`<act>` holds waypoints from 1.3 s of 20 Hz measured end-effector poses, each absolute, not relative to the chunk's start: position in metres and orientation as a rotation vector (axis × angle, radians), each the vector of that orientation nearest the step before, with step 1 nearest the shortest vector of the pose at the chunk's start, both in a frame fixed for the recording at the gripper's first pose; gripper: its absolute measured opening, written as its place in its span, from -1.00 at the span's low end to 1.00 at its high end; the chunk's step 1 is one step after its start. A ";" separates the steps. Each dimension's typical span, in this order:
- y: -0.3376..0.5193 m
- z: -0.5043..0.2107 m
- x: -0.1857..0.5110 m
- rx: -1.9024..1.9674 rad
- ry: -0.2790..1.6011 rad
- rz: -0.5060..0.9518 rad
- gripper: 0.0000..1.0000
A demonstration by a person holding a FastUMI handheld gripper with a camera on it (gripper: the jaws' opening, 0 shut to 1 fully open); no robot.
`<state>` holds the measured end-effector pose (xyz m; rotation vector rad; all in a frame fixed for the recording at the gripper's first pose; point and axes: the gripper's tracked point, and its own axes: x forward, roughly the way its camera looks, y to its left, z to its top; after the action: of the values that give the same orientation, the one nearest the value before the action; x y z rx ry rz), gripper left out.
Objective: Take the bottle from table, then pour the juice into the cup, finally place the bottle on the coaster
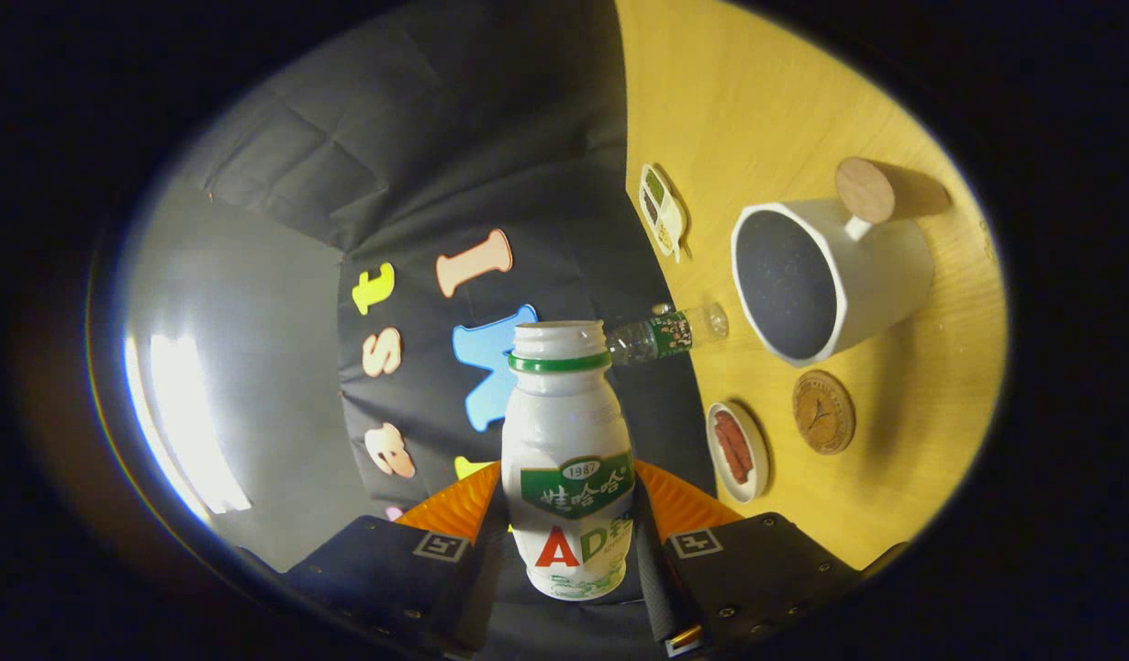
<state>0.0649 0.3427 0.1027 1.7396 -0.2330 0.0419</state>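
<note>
My gripper is shut on a white bottle with a green neck ring and a green label; its mouth is open and no cap is on it. The view is rolled about a quarter turn, so the yellow wooden table runs up the right side. Beyond the bottle's mouth and to its right stands a white cup with a dark inside and a round wooden knob handle. Just below the cup lies a round brown coaster. The bottle is held off the table, apart from the cup.
A small clear water bottle with a green label stands at the table's edge near the cup. A round white dish with red strips sits beside the coaster. A white two-part dish with green contents lies farther along. The black cloth wall fills the left.
</note>
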 end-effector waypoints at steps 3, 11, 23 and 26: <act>0.348 0.099 0.067 1.558 -0.186 0.002 0.29; 0.374 0.081 0.080 1.154 -0.097 -0.021 0.30; 0.409 0.038 0.104 0.433 0.121 -0.095 0.31; 0.412 0.035 0.112 0.298 0.146 -0.114 0.31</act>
<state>0.1120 0.4118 0.0346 0.2979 0.1460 -0.1137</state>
